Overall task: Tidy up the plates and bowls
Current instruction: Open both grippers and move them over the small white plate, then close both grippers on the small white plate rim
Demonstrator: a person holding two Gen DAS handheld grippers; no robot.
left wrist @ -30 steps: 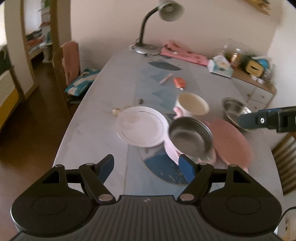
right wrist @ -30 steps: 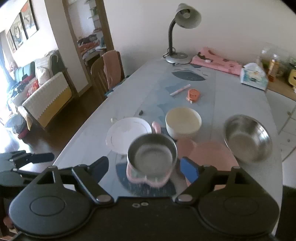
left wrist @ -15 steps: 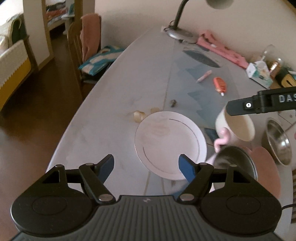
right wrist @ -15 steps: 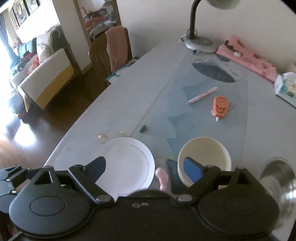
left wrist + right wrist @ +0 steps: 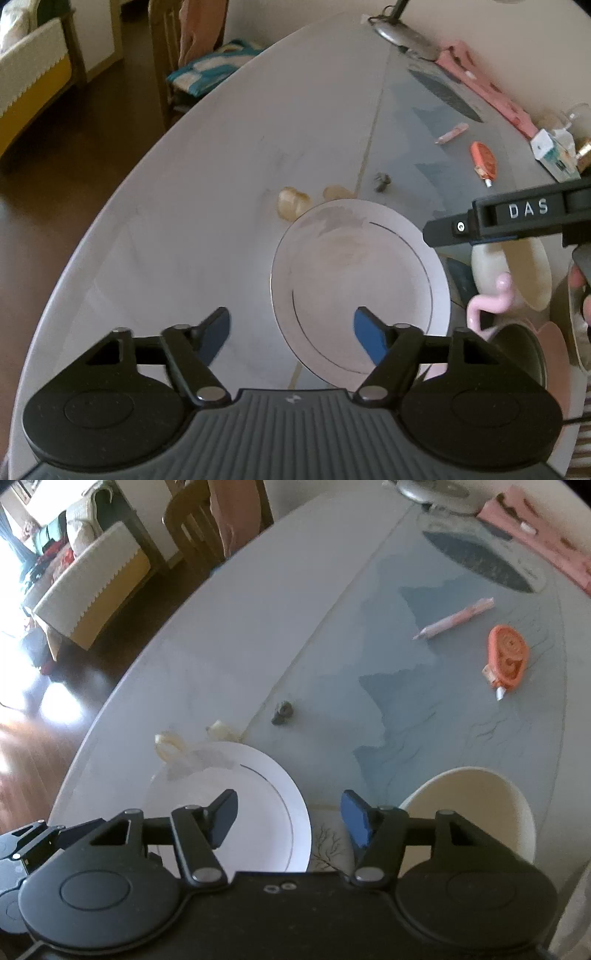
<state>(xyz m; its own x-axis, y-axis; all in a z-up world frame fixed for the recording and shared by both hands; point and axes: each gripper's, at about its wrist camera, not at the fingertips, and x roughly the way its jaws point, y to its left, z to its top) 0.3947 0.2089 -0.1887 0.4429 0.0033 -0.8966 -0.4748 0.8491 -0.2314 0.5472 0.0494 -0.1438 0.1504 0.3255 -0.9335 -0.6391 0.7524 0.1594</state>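
A white plate (image 5: 360,284) with a thin dark ring lies flat on the grey table (image 5: 258,147). My left gripper (image 5: 291,326) hangs over the plate's left edge. Its jaws are closing, the rim shows between them, and the pads touch nothing. My right gripper (image 5: 290,814) hovers over the right edge of the same plate (image 5: 229,805), also closing and empty. It also shows as a black bar (image 5: 509,218) in the left wrist view. A cream bowl (image 5: 469,805) stands to the plate's right. A steel bowl (image 5: 524,350) sits on pink dishes (image 5: 491,299) at the lower right.
A pink pen (image 5: 454,622), an orange tape dispenser (image 5: 506,657) and a small dark object (image 5: 282,712) lie further back on the blue mat. Translucent scraps (image 5: 168,744) sit by the plate's far rim. A chair (image 5: 207,520) stands at the table's left side.
Both grippers came down and moved left onto the white plate, and their jaws narrowed. The steel bowl that was in front of the right gripper has dropped out of its view.
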